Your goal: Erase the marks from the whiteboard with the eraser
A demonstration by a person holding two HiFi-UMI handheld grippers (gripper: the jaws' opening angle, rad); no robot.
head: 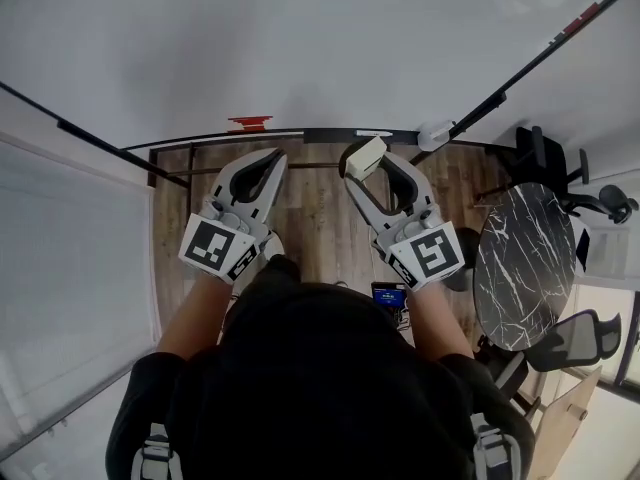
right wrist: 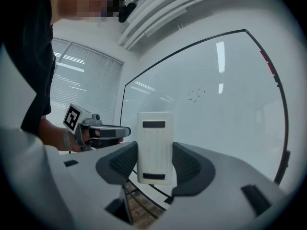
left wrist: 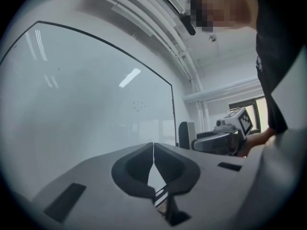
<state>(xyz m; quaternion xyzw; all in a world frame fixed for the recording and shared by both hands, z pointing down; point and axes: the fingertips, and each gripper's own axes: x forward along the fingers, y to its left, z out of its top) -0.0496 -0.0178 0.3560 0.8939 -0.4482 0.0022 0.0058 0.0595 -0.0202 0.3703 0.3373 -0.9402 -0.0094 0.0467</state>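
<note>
A brown wood-plank floor (head: 310, 203) runs along the foot of the large white whiteboard (head: 300, 38). Past the whiteboard's right edge, a round black marble-patterned table (head: 525, 253) and dark office chairs (head: 583, 338) stand on it.

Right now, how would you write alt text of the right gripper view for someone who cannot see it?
A white eraser stands upright, clamped between the grey fingers of the right gripper, in front of a whiteboard with a few faint marks. At left, the left gripper points toward the board, with window blinds behind it.
</note>
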